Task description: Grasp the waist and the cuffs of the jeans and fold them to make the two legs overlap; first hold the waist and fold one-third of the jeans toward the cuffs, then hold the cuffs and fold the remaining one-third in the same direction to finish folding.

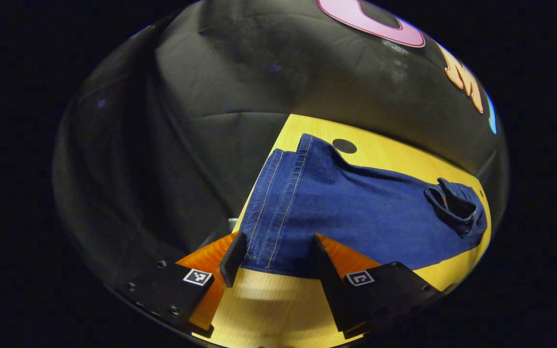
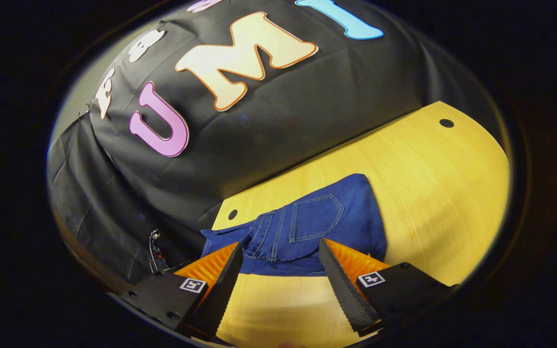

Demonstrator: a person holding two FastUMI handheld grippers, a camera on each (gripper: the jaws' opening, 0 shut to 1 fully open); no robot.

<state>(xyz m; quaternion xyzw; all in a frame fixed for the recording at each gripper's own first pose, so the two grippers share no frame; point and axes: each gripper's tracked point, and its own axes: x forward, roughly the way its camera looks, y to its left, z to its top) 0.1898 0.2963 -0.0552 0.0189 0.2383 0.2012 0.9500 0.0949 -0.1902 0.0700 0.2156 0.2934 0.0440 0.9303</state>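
Note:
Dark blue jeans lie flat on the wooden table, one leg apparently over the other. In the left gripper view the stitched cuffs are nearest and the rumpled waist lies far to the right. My left gripper is open, low over the table, with the cuff edge between its fingertips but not pinched. In the right gripper view the waist end of the jeans, with its back pocket, lies just ahead. My right gripper is open, its fingers either side of the jeans' near edge.
The table has small dark holes near its corners, one just past the cuffs. Black cloth walls close in behind and to the left. A few cables hang at the table's left end. Bare wood stretches right of the waist.

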